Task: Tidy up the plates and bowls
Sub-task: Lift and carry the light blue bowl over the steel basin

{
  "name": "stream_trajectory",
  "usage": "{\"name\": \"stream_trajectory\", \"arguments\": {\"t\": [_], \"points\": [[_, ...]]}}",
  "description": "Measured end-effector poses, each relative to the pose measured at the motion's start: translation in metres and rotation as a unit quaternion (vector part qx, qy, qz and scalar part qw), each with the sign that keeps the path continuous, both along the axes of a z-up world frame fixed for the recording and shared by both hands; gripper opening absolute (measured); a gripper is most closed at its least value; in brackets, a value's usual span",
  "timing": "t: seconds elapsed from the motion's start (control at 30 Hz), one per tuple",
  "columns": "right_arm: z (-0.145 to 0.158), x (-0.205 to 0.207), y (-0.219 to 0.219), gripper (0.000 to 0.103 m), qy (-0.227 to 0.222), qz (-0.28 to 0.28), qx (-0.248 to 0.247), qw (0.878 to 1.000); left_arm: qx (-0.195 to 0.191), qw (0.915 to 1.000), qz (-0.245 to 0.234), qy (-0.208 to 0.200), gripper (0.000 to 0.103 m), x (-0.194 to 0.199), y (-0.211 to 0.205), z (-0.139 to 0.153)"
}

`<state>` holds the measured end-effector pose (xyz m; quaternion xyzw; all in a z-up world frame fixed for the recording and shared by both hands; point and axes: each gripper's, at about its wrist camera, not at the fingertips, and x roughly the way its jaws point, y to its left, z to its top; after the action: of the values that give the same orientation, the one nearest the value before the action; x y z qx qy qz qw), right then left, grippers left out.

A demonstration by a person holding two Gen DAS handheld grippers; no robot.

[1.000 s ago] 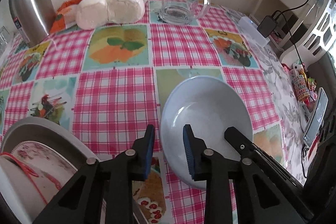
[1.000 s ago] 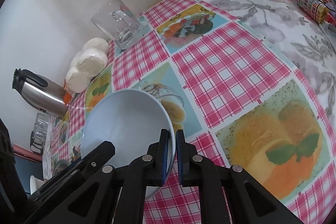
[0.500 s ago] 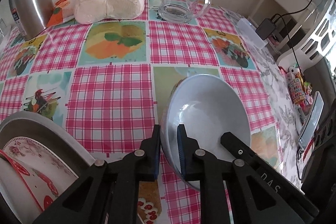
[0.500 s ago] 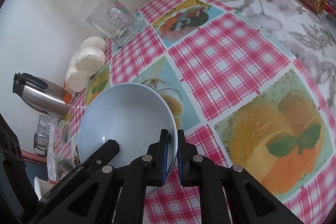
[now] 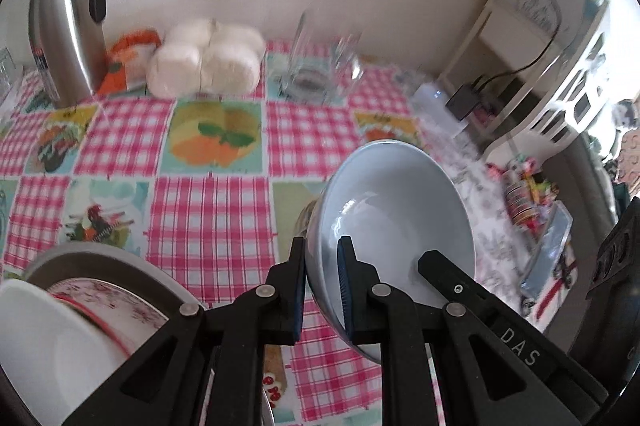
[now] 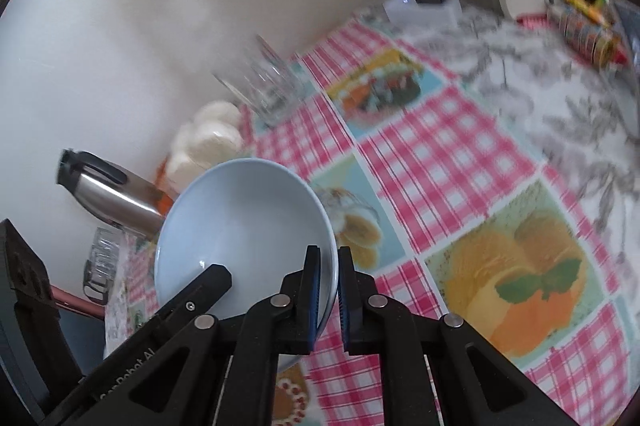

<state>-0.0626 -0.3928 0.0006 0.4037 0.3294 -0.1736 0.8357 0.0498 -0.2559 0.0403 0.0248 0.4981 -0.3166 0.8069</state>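
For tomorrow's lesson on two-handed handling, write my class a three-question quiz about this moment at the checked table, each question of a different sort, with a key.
1. True or false: only the left tongs grip the pale blue bowl.
2. What stands nearest the steel kettle? A) the orange packet B) the glass mug C) the black charger
3. Fill in: in the left wrist view, at the lower left of the checked tablecloth, lies a stack of ____.

Key
1. False: the right tongs also pinch its rim, on the other side.
2. A
3. plates
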Motion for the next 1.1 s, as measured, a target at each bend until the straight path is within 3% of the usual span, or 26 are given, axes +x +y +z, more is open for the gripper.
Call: {"name": "stream_trajectory", "arguments": {"t": [0.3, 1.1], "points": [[0.055, -0.017, 0.018, 0.011, -0.047, -0.003, -0.033, 0.998, -0.046, 0.9985, -0.002, -0.029, 0.016, -0.009, 0.022, 0.050], [0.092, 0.014, 0.115, 0.012, -0.066, 0.070, -0.047, 0.994, -0.086, 0.9933, 0.076, -0.010, 0.016, 0.017, 0.138, 0.083]]}}
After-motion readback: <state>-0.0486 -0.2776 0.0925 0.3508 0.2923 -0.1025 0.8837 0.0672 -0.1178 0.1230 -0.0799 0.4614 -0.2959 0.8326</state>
